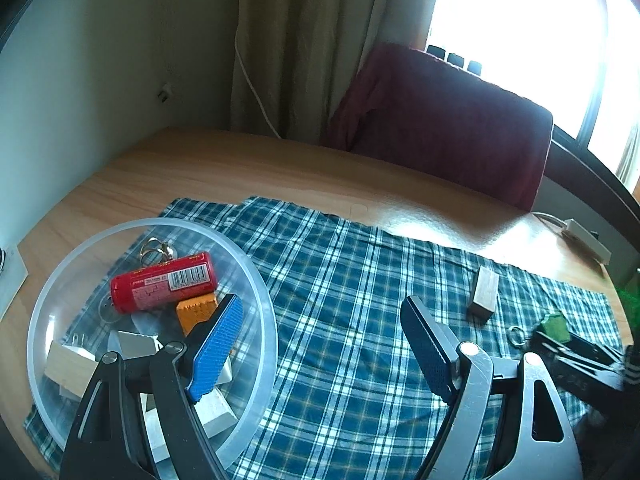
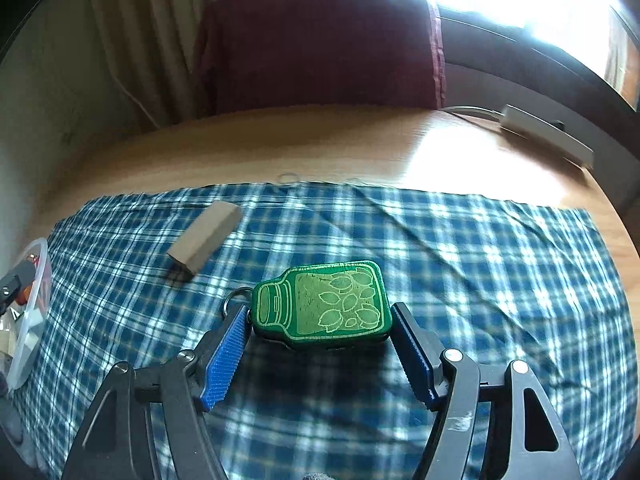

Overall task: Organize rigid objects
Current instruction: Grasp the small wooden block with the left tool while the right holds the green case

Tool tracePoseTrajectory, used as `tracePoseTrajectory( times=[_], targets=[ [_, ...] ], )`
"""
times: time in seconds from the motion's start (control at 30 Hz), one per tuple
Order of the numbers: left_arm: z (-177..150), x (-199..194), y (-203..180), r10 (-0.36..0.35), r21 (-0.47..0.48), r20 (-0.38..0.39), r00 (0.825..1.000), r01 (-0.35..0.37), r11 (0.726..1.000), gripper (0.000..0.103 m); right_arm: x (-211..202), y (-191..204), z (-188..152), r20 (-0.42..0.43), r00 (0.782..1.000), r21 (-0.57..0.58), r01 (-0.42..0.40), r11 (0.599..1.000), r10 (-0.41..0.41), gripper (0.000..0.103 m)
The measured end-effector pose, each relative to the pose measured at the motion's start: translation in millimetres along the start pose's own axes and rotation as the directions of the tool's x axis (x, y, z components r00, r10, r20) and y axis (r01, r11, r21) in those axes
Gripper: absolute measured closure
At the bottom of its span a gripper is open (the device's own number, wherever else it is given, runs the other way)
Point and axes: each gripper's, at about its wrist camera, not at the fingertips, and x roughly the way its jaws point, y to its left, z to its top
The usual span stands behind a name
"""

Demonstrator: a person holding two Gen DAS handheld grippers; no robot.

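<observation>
My right gripper (image 2: 320,310) is shut on a green jar-shaped tin (image 2: 334,304), one blue pad at its lid end and one at its base, over the blue plaid cloth (image 2: 480,260). A metal ring (image 2: 236,298) shows at the lid end. My left gripper (image 1: 320,302) is open and holds nothing, its left finger over a clear plastic bowl (image 1: 256,280). In the bowl lie a red can (image 1: 164,282), an orange piece (image 1: 196,312) and pale wooden blocks (image 1: 68,364). A wooden block (image 1: 485,294) (image 2: 206,236) lies loose on the cloth. The tin (image 1: 554,326) also shows in the left wrist view, far right.
The cloth covers a wooden table (image 1: 240,168) set against a wall and curtain. A dark red chair back (image 1: 448,120) stands behind the far edge. A white power strip (image 2: 548,136) lies at the far right. The bowl's rim (image 2: 34,312) shows at the left edge.
</observation>
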Motion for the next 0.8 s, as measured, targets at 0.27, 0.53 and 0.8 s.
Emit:
tracePoseTrajectory(
  times=[0.27, 0.53, 0.8],
  targets=[
    [-3, 4, -7, 0.017, 0.009, -0.001, 1.000, -0.017, 1.000, 0.021, -24, -32, -13, 0.036, 0.999, 0.030, -0.011, 0.999, 0.010, 0.029],
    [-11, 11, -52, -0.016, 0.126, -0.055, 0.998, 0.023, 0.992, 0.021, -46, -78, -25, 0.033, 0.999, 0.045, -0.039, 0.998, 0.037, 0.029],
    [-15, 37, -102, -0.053, 0.224, -0.178, 0.983, 0.092, 0.970, 0.021, -85, -141, -52, 0.048, 0.996, 0.042, -0.071, 0.997, 0.069, 0.029]
  ],
)
